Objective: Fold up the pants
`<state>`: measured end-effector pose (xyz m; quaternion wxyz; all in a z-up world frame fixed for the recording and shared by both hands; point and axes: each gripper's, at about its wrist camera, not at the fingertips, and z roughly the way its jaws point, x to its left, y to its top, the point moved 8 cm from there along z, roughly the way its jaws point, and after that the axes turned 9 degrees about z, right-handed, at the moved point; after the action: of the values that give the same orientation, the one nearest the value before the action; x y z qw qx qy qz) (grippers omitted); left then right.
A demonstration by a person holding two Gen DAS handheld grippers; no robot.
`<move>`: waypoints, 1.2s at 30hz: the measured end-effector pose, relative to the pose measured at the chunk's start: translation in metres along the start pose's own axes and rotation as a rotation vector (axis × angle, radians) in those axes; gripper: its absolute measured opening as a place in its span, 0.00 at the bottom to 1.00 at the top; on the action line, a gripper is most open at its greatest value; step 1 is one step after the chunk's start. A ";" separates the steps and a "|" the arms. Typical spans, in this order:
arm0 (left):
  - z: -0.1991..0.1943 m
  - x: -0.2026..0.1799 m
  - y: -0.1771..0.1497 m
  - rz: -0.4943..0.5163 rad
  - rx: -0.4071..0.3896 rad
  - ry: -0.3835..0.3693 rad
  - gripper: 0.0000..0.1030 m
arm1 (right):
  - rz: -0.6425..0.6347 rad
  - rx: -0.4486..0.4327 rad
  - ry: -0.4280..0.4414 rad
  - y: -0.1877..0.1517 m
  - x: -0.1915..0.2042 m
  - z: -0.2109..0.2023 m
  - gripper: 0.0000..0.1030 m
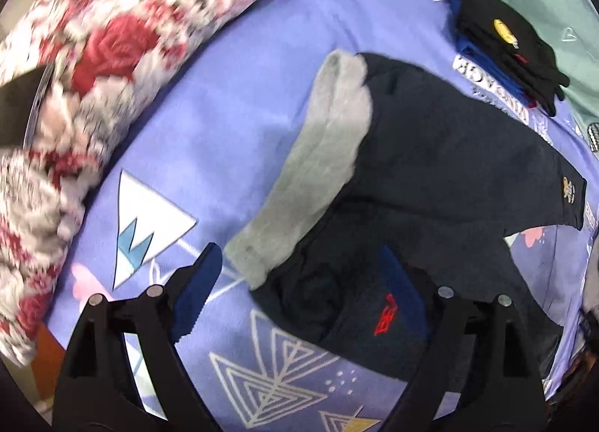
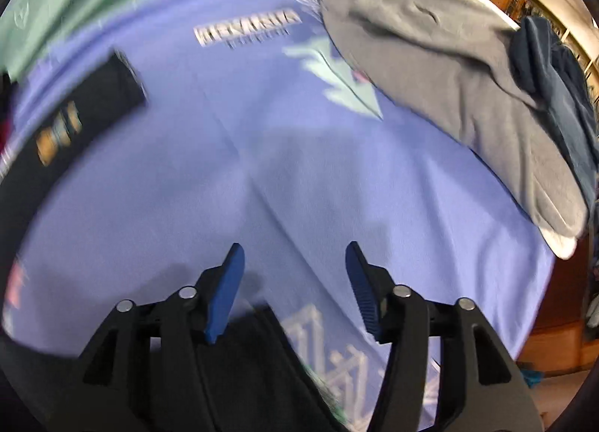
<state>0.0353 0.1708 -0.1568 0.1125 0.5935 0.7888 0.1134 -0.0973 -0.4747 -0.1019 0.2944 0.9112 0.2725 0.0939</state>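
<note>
Risk: pants [image 1: 430,169] lie bunched, grey lining [image 1: 322,154] turned out at one edge; single-layer grab by left tool [image 1: 299,289] would drag fleece askew, trap crease.
Risk: thick fleece likely slips from blue pads [image 1: 198,293].
Left tool: jaws apart, empty, one pad over pants.
Right tool [image 2: 295,289]: jaws apart, empty, above bare sheet [image 2: 262,132].
Pants: mid-bed, dark navy, soft, red logo.
Sheet: smooth lilac, printed triangles.
Black folded stack [image 1: 505,38] toward far bed edge.
Floral blanket [image 1: 93,57] plush, along bed side.
Grey garment [image 2: 449,76] heaped at bed edge.
</note>
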 end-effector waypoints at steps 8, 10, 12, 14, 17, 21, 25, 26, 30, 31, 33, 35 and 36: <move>0.014 -0.038 0.014 0.079 -0.002 -0.048 0.88 | 0.153 0.117 0.312 0.056 0.090 0.040 0.56; 0.016 -0.043 0.005 0.100 0.012 -0.077 0.88 | 0.174 0.139 0.325 0.070 0.109 0.053 0.56; 0.021 -0.047 -0.004 0.108 0.030 -0.094 0.89 | 0.207 0.155 0.336 0.083 0.123 0.067 0.56; 0.028 -0.048 -0.014 0.102 0.054 -0.102 0.89 | 0.227 0.174 0.333 0.087 0.136 0.075 0.56; 0.042 -0.042 -0.027 0.086 0.101 -0.073 0.89 | 0.208 0.174 0.279 0.096 0.148 0.087 0.52; 0.056 -0.033 -0.030 0.055 0.127 -0.070 0.89 | 0.176 0.156 0.253 0.107 0.157 0.090 0.13; 0.067 -0.032 -0.031 0.056 0.150 -0.056 0.89 | 0.116 0.118 0.278 0.118 0.157 0.070 0.09; 0.068 -0.032 -0.031 0.064 0.155 -0.050 0.89 | 0.089 0.068 0.301 0.124 0.152 0.052 0.09; 0.076 -0.044 -0.028 0.121 0.176 -0.009 0.89 | -0.022 0.031 0.245 0.115 0.126 0.044 0.09; 0.077 -0.045 -0.028 0.133 0.178 -0.002 0.89 | -0.039 0.047 0.227 0.114 0.126 0.055 0.10; 0.078 -0.048 -0.028 0.154 0.194 0.011 0.89 | -0.037 0.127 0.225 0.098 0.117 0.085 0.15; 0.073 -0.051 -0.023 0.169 0.193 0.006 0.89 | 0.013 0.103 0.202 0.099 0.106 0.087 0.41; 0.066 -0.052 -0.019 0.174 0.173 -0.005 0.89 | 0.053 0.082 0.161 0.102 0.098 0.083 0.49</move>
<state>0.0526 0.1184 -0.2227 0.0526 0.6675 0.7409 0.0527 0.0571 -0.5296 -0.1077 0.2314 0.9188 0.2749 0.1635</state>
